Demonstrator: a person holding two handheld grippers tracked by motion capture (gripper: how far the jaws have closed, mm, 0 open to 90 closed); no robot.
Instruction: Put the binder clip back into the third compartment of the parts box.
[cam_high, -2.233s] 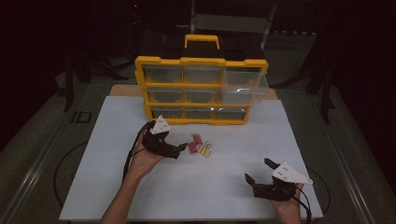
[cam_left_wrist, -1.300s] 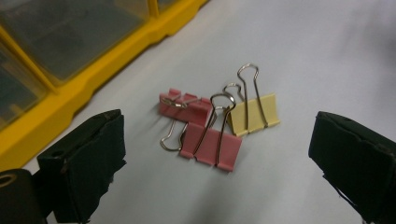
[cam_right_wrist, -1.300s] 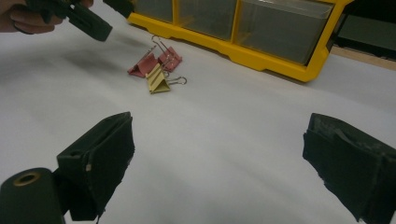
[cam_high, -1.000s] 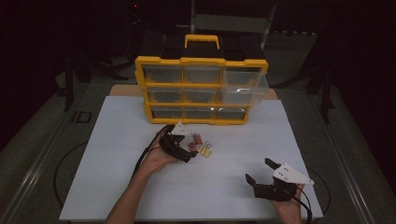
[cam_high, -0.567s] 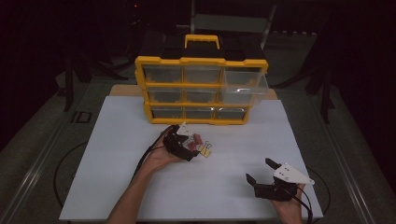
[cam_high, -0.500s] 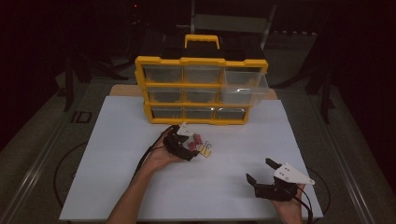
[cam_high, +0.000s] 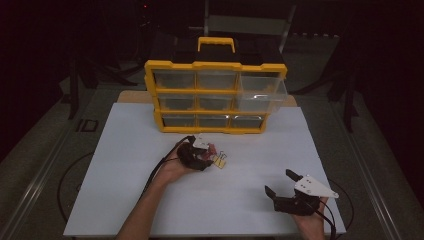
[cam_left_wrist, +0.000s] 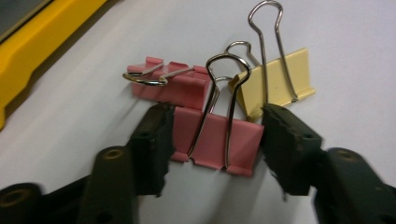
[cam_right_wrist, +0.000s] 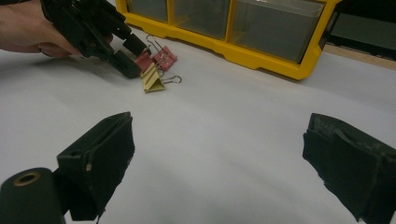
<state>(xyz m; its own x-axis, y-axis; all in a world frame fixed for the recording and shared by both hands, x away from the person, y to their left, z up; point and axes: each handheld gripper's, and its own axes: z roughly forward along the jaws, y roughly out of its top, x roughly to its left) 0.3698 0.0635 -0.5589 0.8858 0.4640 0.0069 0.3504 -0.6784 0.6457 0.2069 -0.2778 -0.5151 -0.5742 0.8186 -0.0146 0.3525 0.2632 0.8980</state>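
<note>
— Lying flat on the white table (cam_high: 150, 200), what sits between the left gripper (cam_left_wrist: 215, 135)'s jaws?

— A pink binder clip (cam_left_wrist: 215, 142), its folded sheet-metal body matte, two chrome wire handles laid back over it. The black jaws touch its two ends (whether they press it or merely bracket it cannot be told). In the high view the left gripper (cam_high: 196, 156) works at the table's middle, in front of the yellow drawer cabinet (cam_high: 215, 95).

— How many clips in all?

— Three: two pink, one yellow. The second pink clip (cam_left_wrist: 170, 84) lies just behind the first, touching it; the yellow clip (cam_left_wrist: 275, 81) sits to the side, one wire loop standing up. From the right gripper view the cluster reads as pink clips (cam_right_wrist: 156, 58) with the yellow clip (cam_right_wrist: 152, 79) nearest.

— And the other tool?

— The right gripper (cam_high: 286, 186) rests near the table's front edge, well apart from the clips, jaws spread wide with bare tabletop between them. Its pads (cam_right_wrist: 109, 161) look rough and rubbery.

— The cabinet?

— Yellow plastic frame, nine translucent drawers in three rows, one top drawer (cam_high: 262, 92) pulled out.
</note>
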